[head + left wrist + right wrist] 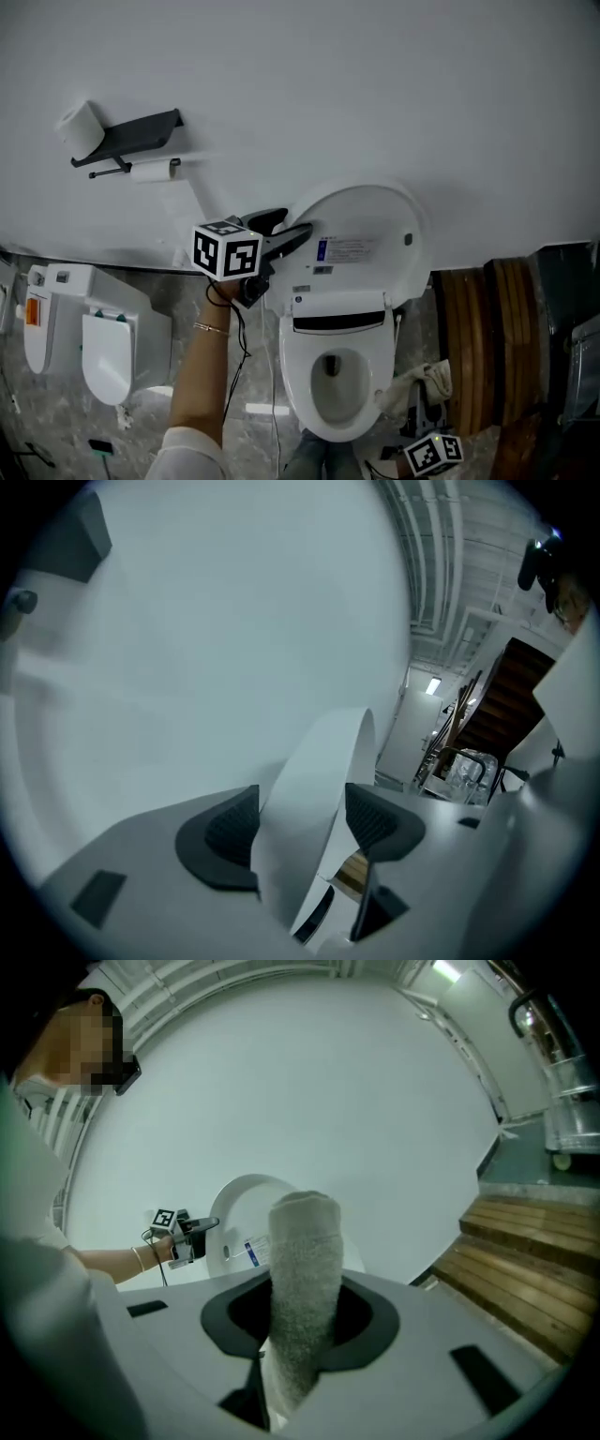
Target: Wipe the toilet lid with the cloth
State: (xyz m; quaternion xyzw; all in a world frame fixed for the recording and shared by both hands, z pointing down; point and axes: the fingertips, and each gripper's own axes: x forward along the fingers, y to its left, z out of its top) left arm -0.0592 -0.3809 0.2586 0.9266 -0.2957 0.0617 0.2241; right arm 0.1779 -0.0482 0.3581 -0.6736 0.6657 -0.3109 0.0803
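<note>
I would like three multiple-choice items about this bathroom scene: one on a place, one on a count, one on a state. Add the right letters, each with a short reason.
1. Where is the cloth?
A. on the floor
B. between the jaws of the right tool
C. spread over the seat

2. How many toilet paper rolls are at the wall holder?
A. one
B. four
C. two

3. How does the toilet lid stand?
A. raised against the wall
B. shut over the bowl
C. taken off the toilet

Right letters:
1 B: the right gripper view shows the jaws closed on it.
2 C: one roll stands on top of the holder and one hangs under it.
3 A: the head view shows it upright with the bowl open below.
</note>
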